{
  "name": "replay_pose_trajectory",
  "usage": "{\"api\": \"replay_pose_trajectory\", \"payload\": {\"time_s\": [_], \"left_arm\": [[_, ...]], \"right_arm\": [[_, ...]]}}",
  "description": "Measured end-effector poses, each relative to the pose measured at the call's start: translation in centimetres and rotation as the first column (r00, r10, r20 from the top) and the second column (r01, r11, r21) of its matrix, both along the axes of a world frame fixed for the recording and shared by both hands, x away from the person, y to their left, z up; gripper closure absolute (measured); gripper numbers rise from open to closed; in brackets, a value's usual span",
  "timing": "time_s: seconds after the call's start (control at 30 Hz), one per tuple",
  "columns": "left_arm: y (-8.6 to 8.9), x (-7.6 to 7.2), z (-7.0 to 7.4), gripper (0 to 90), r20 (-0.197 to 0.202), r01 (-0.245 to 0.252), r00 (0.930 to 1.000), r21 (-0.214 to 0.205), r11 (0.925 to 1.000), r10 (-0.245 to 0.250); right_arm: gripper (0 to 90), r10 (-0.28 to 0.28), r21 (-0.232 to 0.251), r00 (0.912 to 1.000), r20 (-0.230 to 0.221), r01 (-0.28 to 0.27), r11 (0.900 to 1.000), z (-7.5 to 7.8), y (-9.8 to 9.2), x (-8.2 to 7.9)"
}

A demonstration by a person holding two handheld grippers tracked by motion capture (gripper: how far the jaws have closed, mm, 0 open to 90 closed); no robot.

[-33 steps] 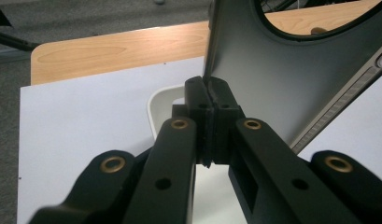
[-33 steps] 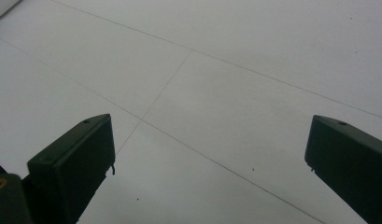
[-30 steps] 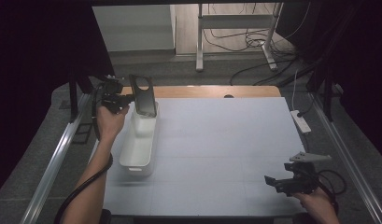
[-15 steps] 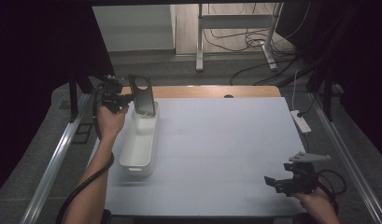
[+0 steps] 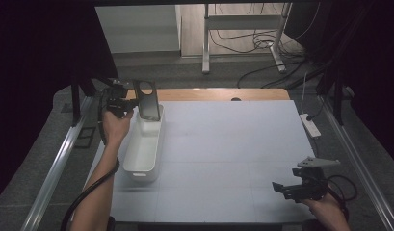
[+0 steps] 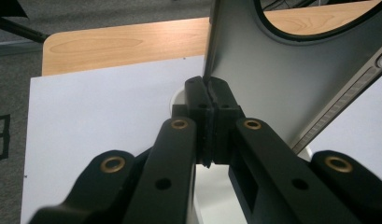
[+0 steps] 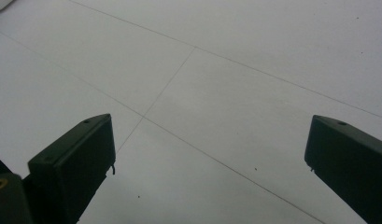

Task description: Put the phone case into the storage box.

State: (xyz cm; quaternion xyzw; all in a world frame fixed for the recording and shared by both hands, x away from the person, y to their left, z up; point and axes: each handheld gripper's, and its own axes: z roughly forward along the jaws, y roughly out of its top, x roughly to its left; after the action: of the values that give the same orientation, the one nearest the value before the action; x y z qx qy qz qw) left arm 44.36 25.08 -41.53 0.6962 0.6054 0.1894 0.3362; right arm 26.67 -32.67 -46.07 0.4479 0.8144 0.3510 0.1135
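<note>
So the table (image 5: 223, 94) is a wooden top, mostly hidden under a big white sheet (image 5: 223, 154) with faint fold lines, leaving just a strip of bare wood along the far edge. Sitting right on the sheet at the left of the frame is a long white plastic bin (image 5: 144, 149), running front to back near the sheet's left edge.

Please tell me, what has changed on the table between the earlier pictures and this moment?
Nothing visibly changed. The left hand-held gripper still clamps the edge of the dark flat plate with the round hole, upright above the far end of the white bin. The right hand-held gripper stays open over the white table near its front right corner, holding nothing.
</note>
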Motion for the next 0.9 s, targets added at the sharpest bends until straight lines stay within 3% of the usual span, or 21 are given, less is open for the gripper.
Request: {"api": "replay_pose_trajectory", "payload": {"time_s": [0.9], "left_arm": [[-0.5, 0.5, -2.7, 88.9, -0.052, 0.000, 0.9986, 0.009, 1.0000, 0.000]], "right_arm": [[2.8, -0.003, -0.001, 1.0000, -0.003, 0.003, 1.0000, 0.0, 0.0, 0.0]]}}
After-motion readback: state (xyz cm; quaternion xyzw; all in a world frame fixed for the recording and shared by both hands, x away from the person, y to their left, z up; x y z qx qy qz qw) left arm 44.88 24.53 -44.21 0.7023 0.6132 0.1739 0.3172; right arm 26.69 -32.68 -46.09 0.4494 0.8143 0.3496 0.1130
